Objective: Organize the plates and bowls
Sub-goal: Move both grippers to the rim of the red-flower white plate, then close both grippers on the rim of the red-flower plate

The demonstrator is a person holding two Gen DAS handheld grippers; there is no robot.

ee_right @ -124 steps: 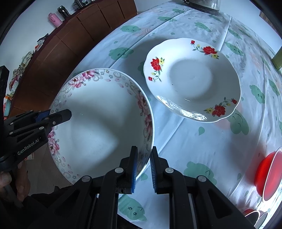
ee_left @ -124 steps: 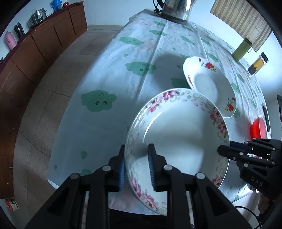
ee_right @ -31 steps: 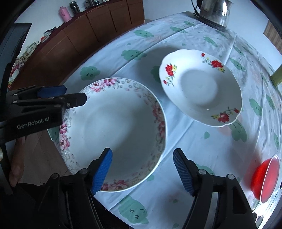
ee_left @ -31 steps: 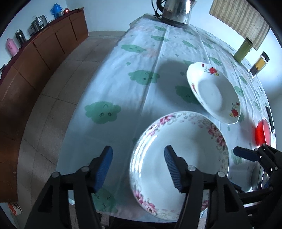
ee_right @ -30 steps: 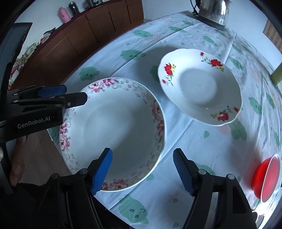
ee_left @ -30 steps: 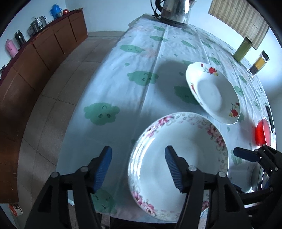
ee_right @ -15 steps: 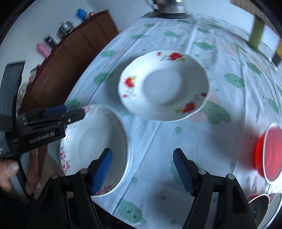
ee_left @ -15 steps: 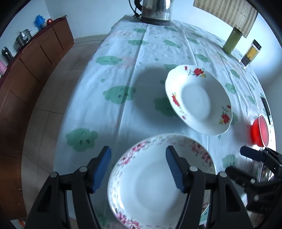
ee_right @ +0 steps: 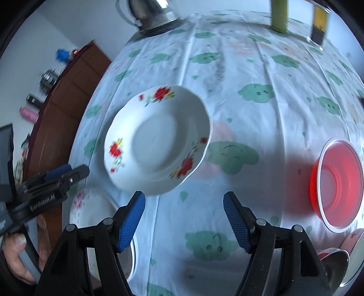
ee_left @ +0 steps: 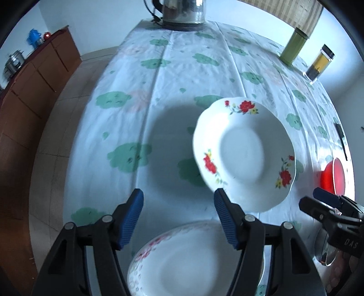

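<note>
On the worktop [ee_left: 173,75], covered in a cloud-print cloth, two white plates lie apart: a red-flowered plate [ee_left: 244,153] mid-table and a pink-flowered plate [ee_left: 193,259] at the near edge. One red bowl [ee_right: 336,184] sits to the right. Both claws, the left claw [ee_left: 178,216] and the right claw [ee_right: 184,218], hang wide apart, holding nothing. One kettle [ee_left: 179,11] stands far off.

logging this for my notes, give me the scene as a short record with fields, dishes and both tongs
surface: table with cloud-print cloth
red-flower plate: mid-table, nothing gripping it
pink-flower plate: at near edge, below left tongs
red bowl: on the right side
left tongs: open, empty
right tongs: open, empty, over bare cloth
background: kettle, green canister, jar at far end
</note>
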